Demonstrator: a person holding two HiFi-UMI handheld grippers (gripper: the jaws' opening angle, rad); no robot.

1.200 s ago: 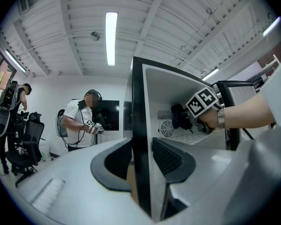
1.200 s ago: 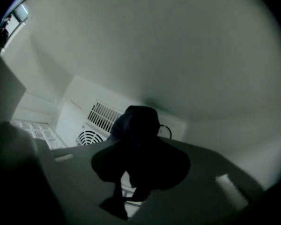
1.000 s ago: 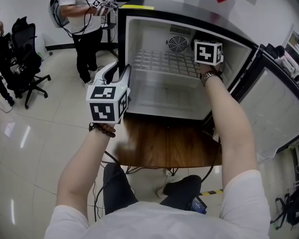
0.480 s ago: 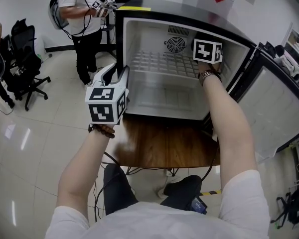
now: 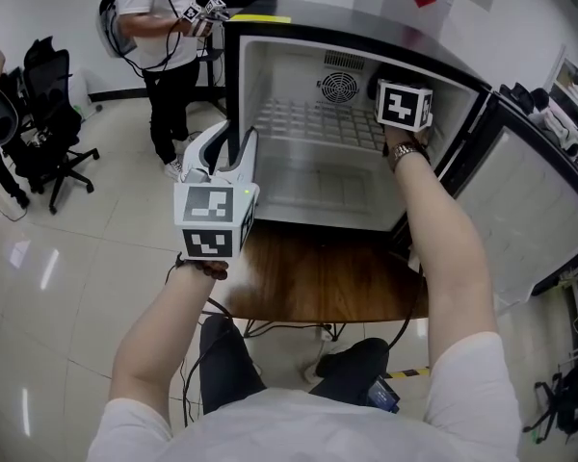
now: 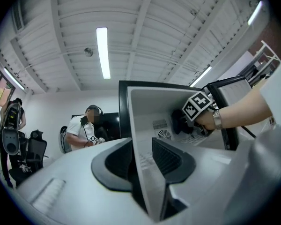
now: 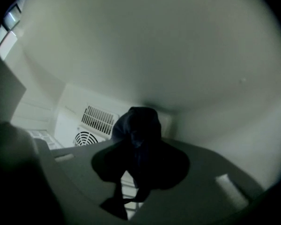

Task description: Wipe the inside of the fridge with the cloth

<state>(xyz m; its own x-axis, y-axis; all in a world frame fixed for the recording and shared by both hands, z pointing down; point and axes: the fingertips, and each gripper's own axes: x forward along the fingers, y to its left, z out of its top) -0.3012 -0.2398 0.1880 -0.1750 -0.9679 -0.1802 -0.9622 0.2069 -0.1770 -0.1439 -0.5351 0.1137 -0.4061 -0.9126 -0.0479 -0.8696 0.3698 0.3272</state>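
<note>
Dark cloth (image 7: 136, 125) sits bunched in my right tongs (image 7: 139, 165), which are clamped on it. They hold it high in the fridge (image 5: 313, 195), up in the back right corner under the ceiling, just right of the round fan vent (image 7: 85, 138). My left tongs (image 6: 141, 159) stand partly apart astride the front edge of the fridge's left wall, their jaws having just narrowed slightly, and I see no pad pressing on that edge.
</note>
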